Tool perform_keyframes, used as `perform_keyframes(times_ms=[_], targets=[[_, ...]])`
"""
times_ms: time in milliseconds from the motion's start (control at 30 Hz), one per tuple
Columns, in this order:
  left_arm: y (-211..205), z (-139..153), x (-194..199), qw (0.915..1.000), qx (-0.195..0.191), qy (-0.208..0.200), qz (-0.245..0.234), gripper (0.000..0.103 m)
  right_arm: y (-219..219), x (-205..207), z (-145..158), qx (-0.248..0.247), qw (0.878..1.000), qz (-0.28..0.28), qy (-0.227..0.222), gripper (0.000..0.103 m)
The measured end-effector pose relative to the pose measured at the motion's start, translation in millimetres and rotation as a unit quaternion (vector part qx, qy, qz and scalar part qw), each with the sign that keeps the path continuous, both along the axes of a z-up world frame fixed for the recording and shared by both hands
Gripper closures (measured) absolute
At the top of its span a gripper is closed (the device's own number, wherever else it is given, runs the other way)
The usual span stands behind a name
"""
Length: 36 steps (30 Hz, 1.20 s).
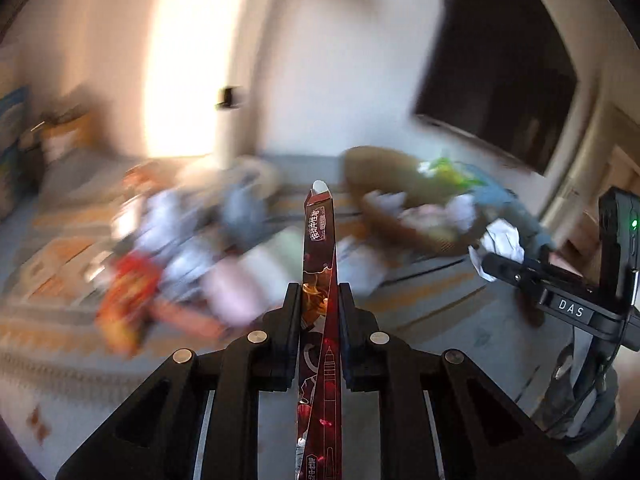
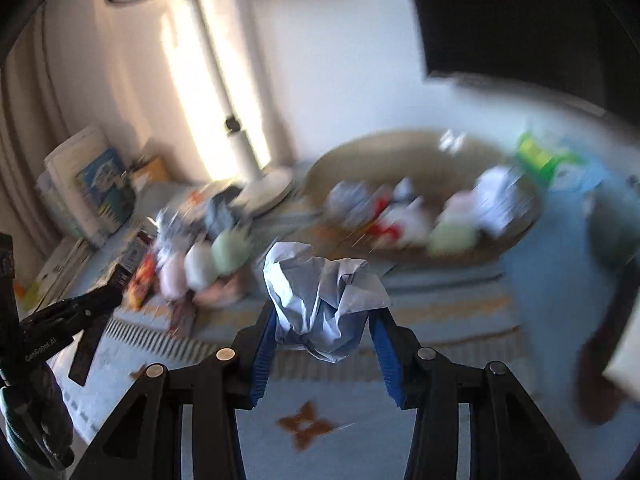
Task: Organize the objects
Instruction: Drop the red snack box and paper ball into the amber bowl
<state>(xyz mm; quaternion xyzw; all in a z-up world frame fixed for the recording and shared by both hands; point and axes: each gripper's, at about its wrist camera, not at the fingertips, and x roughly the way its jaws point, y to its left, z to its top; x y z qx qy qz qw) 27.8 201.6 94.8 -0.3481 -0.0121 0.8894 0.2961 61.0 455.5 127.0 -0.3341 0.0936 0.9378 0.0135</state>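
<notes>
My left gripper (image 1: 319, 296) is shut on a flat dark red carton (image 1: 320, 232) with printed lettering, which stands edge-on between the jaws and sticks out well past them. My right gripper (image 2: 324, 320), with blue pads, is shut on a crumpled white paper ball (image 2: 324, 296). Both are held up above a patterned mat (image 2: 320, 408). In the left wrist view the right gripper (image 1: 492, 264) appears at the right with the paper ball (image 1: 502, 240). The left gripper (image 2: 112, 290) with the carton (image 2: 86, 350) shows at the left edge of the right wrist view.
A woven tan basket (image 2: 400, 140) at the back holds several crumpled papers and soft pastel items. A loose pile of wrappers, papers and pastel lumps (image 2: 200, 264) lies left of it. A white lamp base (image 2: 264, 188), stacked boxes (image 2: 92, 184), a green packet (image 2: 540, 156) and a dark screen (image 1: 500, 80) surround them.
</notes>
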Motion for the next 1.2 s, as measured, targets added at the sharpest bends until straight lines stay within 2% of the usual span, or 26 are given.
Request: perform_keyframes(times_ms=[100, 200, 400, 433, 467, 533, 667, 800, 867, 1000, 1100, 1167, 1200], targets=[[48.3, 7.8, -23.7, 0.9994, 0.011, 0.000, -0.032, 0.089, 29.0, -7.8, 21.1, 0.009, 0.999, -0.039, 0.011, 0.058], [88.9, 10.4, -50.7, 0.9977, 0.040, -0.021, -0.051, 0.089, 57.5, -23.6, 30.8, 0.010, 0.997, -0.080, 0.008, 0.058], [153.6, 13.1, -87.0, 0.9961, 0.042, -0.010, -0.077, 0.089, 88.7, -71.1, 34.3, 0.021, 0.993, -0.117, -0.019, 0.058], [160.8, 14.0, -92.7, 0.9957, 0.045, -0.007, -0.080, 0.077, 92.5, -79.8, 36.6, 0.019, 0.993, -0.113, -0.014, 0.054], [164.7, 15.1, -96.3, 0.9962, 0.044, -0.003, -0.075, 0.059, 94.7, -85.7, 37.5, 0.017, 0.994, -0.107, -0.013, 0.041], [164.0, 18.3, -101.1, 0.9970, 0.051, 0.006, -0.058, 0.054, 101.9, -92.2, 40.8, 0.015, 0.994, -0.108, -0.004, 0.028], [141.7, 21.9, -101.8, 0.9967, 0.064, -0.007, -0.049, 0.052, 113.0, -84.8, 43.8, -0.009, 0.994, -0.113, 0.005, 0.028], [98.3, 25.0, -89.3, 0.9963, 0.081, -0.009, -0.026, 0.050, 112.9, -65.4, 35.5, -0.035, 0.993, -0.113, 0.004, 0.027], [69.1, 25.7, -75.0, 0.9966, 0.082, -0.001, -0.007, 0.050, 101.3, -53.0, 30.5, -0.047, 0.994, -0.098, 0.005, 0.027], [18.5, 22.0, -49.2, 0.9970, 0.070, 0.011, 0.031, 0.048, 62.3, -36.4, 20.8, -0.041, 0.997, -0.063, 0.000, 0.027], [-30.9, 14.2, -28.4, 0.9951, 0.063, 0.014, 0.075, 0.038, 33.9, -31.4, 10.7, -0.035, 0.999, -0.038, -0.011, 0.027], [-59.6, 8.8, -18.7, 0.9919, 0.067, 0.016, 0.107, 0.024, 14.6, -28.7, 3.0, -0.035, 0.999, -0.021, -0.017, 0.027], [-74.6, 5.2, -14.1, 0.9897, 0.068, 0.018, 0.124, 0.021, 5.3, -27.9, -0.8, -0.034, 0.999, -0.012, -0.020, 0.027]])
